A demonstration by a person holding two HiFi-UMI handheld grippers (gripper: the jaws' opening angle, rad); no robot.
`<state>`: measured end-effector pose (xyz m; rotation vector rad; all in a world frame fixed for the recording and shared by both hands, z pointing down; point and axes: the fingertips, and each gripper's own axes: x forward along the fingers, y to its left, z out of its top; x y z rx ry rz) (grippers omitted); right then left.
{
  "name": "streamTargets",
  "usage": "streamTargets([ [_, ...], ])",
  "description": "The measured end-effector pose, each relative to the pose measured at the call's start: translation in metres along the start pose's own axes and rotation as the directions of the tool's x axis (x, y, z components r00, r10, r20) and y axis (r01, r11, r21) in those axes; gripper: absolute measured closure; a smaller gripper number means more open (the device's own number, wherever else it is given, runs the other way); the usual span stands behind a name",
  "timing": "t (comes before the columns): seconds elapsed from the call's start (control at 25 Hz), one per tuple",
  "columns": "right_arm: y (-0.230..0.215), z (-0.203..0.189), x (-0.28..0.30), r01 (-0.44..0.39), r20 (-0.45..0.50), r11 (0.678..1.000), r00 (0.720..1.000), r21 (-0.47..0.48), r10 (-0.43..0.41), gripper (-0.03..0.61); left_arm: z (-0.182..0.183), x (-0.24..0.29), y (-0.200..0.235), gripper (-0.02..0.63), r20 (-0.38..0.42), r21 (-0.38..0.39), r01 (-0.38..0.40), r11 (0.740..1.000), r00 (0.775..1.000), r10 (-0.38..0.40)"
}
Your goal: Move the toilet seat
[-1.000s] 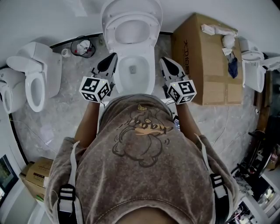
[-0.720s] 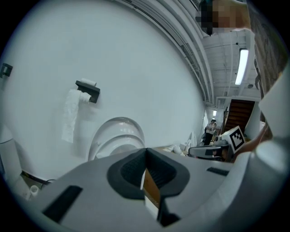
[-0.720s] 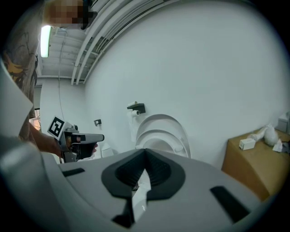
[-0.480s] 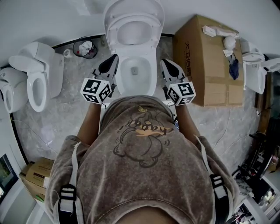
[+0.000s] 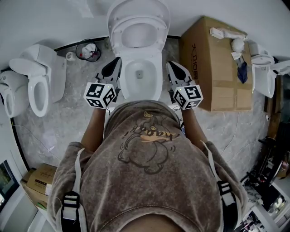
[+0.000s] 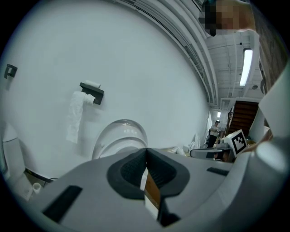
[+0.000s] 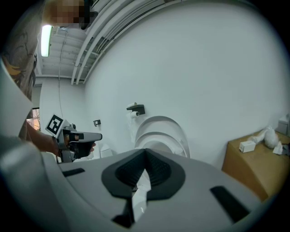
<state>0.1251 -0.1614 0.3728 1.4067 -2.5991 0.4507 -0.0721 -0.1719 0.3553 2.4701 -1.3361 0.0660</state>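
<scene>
Closest to the head camera, the person's shirt (image 5: 149, 181) is filling the lower half of the view, and both forearms are reaching forward from under it. Just ahead, the left claw (image 5: 114, 64) and the right claw (image 5: 175, 68) are hovering on either side of the toilet bowl (image 5: 124, 77), near its rim but not touching it. Each gripper view is showing the jaws clenched tip to tip, with nothing grasped between them.

Over the last second almost nothing is changing. Both claws are holding the same stance beside the bowl, and only the head camera is drifting slightly. By this judgement, the task is not advancing yet and the person is pausing before an approach.

Beyond the claws, the seat (image 5: 160, 36) is standing raised, leaning back against the lid (image 5: 138, 7), which is resting at the wall. The seat is therefore well apart from both claws, and moving it probably means bringing it down onto the bowl. A claw is likely needing to travel forward and either release its jaws to take the seat edge or push the seat with its closed tips.

Farther out, a cardboard box (image 5: 213, 63) is standing right of the bowl, a second toilet (image 5: 38, 86) is sitting at the left, and a paper roll holder (image 6: 92, 88) is hanging on the wall.
</scene>
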Motion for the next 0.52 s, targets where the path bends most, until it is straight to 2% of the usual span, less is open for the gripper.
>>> streamTargets([
  [0.52,-0.0089,0.0052,0.0026,0.006,0.007,1.0,1.0,0.01,-0.006,0.58,0.0021,0.0029,0.0078,0.604,0.004,-0.034,-0.023,0.999,1.0,0.023],
])
